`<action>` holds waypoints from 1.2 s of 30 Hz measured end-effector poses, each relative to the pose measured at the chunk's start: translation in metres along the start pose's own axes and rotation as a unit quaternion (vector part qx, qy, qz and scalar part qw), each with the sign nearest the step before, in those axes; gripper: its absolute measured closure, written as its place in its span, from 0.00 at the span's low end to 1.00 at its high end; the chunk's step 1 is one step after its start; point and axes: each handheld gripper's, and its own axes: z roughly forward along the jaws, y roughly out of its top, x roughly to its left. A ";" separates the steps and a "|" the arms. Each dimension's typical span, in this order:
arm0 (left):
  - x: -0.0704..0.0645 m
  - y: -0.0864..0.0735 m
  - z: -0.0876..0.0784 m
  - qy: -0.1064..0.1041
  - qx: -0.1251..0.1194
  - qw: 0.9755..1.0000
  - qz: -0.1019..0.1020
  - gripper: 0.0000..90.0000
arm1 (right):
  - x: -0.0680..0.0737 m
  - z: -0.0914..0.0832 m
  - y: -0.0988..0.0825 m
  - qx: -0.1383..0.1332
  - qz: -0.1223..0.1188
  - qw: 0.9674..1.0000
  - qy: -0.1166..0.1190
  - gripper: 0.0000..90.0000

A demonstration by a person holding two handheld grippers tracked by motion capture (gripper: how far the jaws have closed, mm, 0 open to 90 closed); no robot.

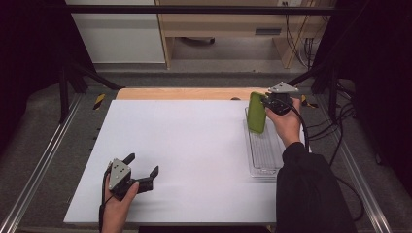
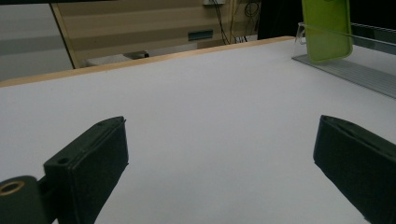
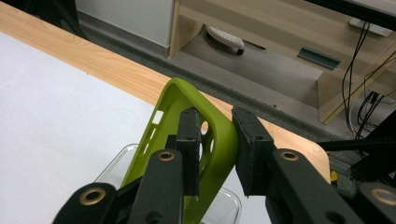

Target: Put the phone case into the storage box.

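- The green phone case (image 1: 256, 112) hangs in the air over the far end of the clear tray (image 1: 265, 155), at the right side of the table. It stands upright on its long axis, I reckon so that it can go down into the tray or come away without catching the rim.
- My right gripper (image 3: 215, 149) is clamped on the case's top edge: one pad sits inside the shell by the camera cut-outs, the other presses on the outer back, so the thin wall is pinched between them. Gripping the wall near a corner keeps the soft shell from folding, as I judge it.
- I hold that hand high and tilted inward, which keeps the case's lower end clear of the tray.
- My left gripper (image 1: 141, 174) rests low over the white table (image 1: 184, 145) near the front left, jaws spread wide with nothing between them, well apart from the case, ready to help if it's needed.
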 end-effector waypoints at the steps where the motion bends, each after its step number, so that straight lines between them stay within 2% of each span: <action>1: 0.000 0.000 0.000 0.000 0.000 1.000 0.000 0.03 | 0.000 0.000 0.000 -0.002 0.000 1.000 0.000 0.82; 8: 0.000 0.000 0.000 0.001 0.000 1.000 0.001 0.03 | 0.001 0.005 0.000 -0.008 0.005 1.000 -0.004 0.80; 16: -0.001 0.000 -0.001 0.001 0.000 1.000 0.003 0.03 | 0.004 0.009 0.006 -0.006 -0.006 1.000 -0.004 0.79; 22: -0.001 0.000 -0.001 0.001 0.000 1.000 0.004 0.03 | 0.005 0.011 0.007 -0.009 -0.002 1.000 -0.007 0.78; 27: -0.001 0.001 -0.001 0.002 0.000 1.000 0.005 0.03 | 0.004 0.013 0.007 -0.004 -0.006 1.000 -0.015 0.75; 30: 0.000 0.001 -0.002 0.010 -0.004 1.000 0.006 0.03 | 0.005 0.014 0.007 -0.001 -0.006 1.000 -0.016 0.74; 36: 0.000 0.001 -0.002 0.009 -0.001 1.000 0.005 0.03 | 0.007 0.017 0.006 0.002 -0.008 1.000 -0.016 0.73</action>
